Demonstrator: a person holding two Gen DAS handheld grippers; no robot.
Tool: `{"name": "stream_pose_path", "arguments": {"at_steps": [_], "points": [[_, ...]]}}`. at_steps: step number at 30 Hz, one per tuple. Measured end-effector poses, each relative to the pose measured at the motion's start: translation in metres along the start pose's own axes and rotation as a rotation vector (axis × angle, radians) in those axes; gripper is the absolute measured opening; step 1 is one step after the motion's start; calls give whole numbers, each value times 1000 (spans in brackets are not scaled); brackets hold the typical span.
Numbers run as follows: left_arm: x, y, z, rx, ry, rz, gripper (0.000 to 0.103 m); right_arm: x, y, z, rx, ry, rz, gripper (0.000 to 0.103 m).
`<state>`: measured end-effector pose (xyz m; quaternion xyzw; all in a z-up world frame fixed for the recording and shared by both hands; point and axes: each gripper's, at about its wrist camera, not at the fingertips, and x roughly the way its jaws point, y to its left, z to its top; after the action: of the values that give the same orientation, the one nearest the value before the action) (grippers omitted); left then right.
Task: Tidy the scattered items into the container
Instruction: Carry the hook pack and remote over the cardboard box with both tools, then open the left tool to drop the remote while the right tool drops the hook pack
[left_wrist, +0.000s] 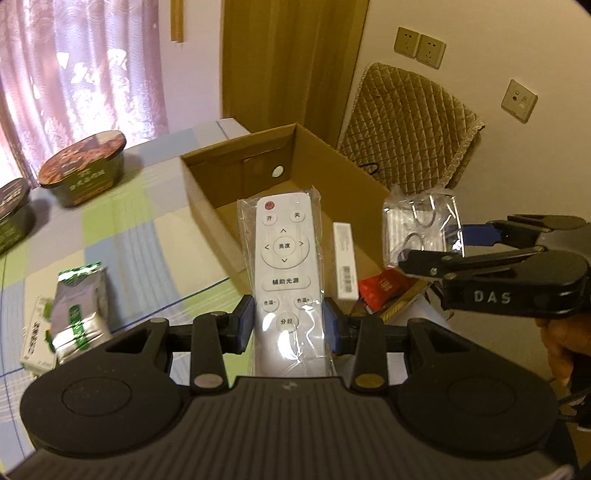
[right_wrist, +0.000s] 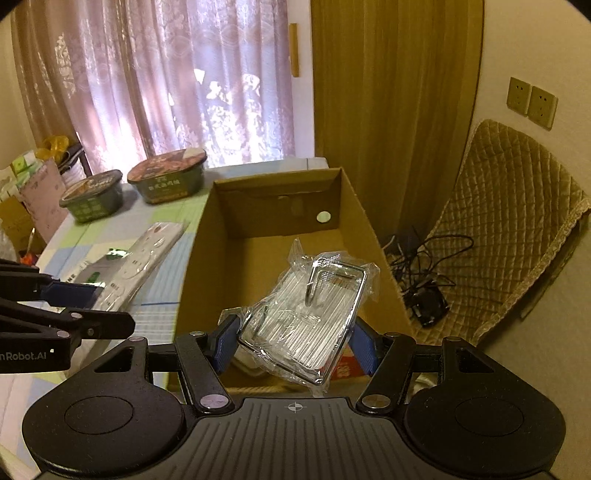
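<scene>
both wrist views closely share the box (left_wrist: 295, 177).

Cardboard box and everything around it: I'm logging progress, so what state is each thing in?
Cardboard box: open, holding a white carton and red packet.
Remote: bagged, clamped in left gripper.
Bagged metal hook: held by right gripper above box.
Two noodle bowls: sealed, on table.
Tea packets: on table.

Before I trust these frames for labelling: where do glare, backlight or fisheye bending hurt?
Left wrist view: glare on the wrapped remote blurs its lower buttons; the wall sockets look tilted. Right wrist view: the backlit curtain washes out; the wrapped metal hooks glint.
</scene>
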<state>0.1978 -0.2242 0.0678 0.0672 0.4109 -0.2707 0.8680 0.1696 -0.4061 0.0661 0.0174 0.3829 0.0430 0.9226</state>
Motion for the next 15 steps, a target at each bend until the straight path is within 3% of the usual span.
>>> {"name": "stream_pose_path", "arguments": {"at_steps": [15], "points": [[42, -8, 23, -36, 28, -40, 33, 29, -25, 4, -6, 43, 7, 66]]}}
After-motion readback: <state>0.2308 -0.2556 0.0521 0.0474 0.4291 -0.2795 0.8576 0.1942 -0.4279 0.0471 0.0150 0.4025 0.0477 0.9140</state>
